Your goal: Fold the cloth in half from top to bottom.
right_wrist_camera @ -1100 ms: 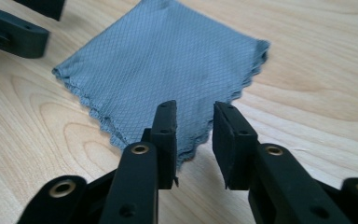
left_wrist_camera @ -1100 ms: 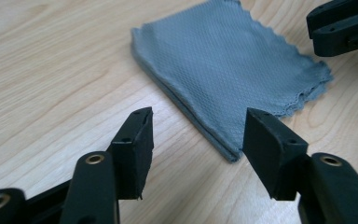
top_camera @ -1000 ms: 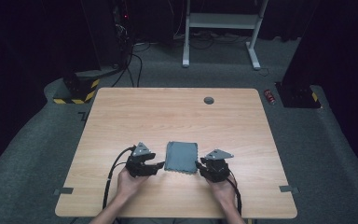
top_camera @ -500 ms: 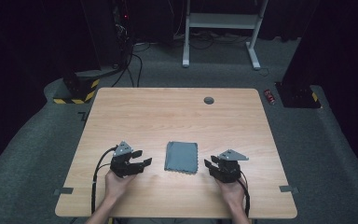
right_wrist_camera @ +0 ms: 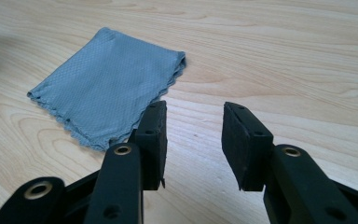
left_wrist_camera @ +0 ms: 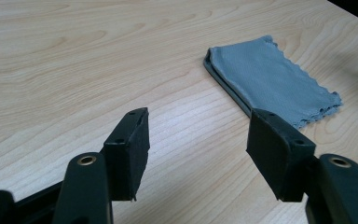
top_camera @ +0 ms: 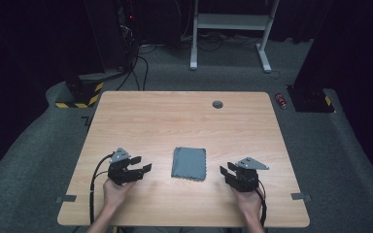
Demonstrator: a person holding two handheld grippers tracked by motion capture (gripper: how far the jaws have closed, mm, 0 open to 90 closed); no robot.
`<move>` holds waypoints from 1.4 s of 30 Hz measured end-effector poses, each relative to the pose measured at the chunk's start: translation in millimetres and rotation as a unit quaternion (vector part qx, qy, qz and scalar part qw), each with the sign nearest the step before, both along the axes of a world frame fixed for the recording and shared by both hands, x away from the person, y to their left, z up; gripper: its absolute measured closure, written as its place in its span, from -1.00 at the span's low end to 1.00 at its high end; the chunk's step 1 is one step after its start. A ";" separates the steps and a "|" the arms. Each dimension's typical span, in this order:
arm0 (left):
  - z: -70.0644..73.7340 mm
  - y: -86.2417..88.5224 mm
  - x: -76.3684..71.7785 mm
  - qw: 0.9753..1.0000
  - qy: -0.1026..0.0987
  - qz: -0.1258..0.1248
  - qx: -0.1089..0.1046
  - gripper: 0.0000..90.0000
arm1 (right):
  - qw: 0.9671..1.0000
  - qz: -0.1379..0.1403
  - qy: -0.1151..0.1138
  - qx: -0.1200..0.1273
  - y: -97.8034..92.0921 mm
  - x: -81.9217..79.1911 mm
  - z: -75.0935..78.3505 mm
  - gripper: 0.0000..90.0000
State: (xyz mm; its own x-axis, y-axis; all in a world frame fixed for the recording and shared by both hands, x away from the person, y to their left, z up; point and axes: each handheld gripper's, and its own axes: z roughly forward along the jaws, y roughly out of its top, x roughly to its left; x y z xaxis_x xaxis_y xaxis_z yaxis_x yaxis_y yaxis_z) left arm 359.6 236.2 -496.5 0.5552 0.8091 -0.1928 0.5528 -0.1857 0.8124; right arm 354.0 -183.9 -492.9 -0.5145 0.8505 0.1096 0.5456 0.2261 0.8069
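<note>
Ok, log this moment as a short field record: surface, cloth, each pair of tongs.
surface: wooden table
cloth: grey folded cloth, flat on the table between the two hands, scalloped edge toward the person
left tongs: open, empty, beside the cloth, apart from it
right tongs: open, empty, on the cloth's other side, apart from it
other: small dark round spot near the table's far edge
</note>
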 end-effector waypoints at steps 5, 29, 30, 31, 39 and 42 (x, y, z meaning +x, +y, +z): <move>-3.4 7.3 -0.7 1.000 0.003 0.011 0.001 -0.13 | 1.000 -0.010 0.001 0.003 -8.3 -0.4 -1.4 0.33; -18.6 35.7 -1.6 0.998 0.019 0.058 0.018 -0.13 | 0.999 -0.049 0.019 -0.017 -32.3 -2.1 -15.1 0.33; -19.3 37.0 -2.0 0.998 0.020 0.059 0.019 -0.13 | 0.998 -0.049 0.019 -0.021 -32.7 -2.1 -16.1 0.32; -20.0 38.5 -2.4 0.998 0.020 0.061 0.021 -0.13 | 0.998 -0.049 0.019 -0.027 -33.7 -1.8 -17.1 0.32; -25.1 46.2 -1.8 0.996 0.026 0.082 0.035 -0.13 | 0.997 -0.062 0.024 -0.043 -39.8 -1.3 -23.2 0.32; -26.9 46.2 -1.6 0.994 0.022 0.091 0.049 -0.13 | 0.996 -0.071 0.025 -0.050 -41.5 -0.8 -24.4 0.32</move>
State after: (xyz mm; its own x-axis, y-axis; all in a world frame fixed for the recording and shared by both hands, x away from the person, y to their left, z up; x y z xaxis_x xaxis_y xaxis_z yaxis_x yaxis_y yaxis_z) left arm 358.1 282.5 -523.4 0.3907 0.9115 -0.1285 0.6198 -0.1573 0.7689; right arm 353.2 -225.5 -517.2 -0.3850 0.9219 0.0436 0.6168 0.2219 0.7552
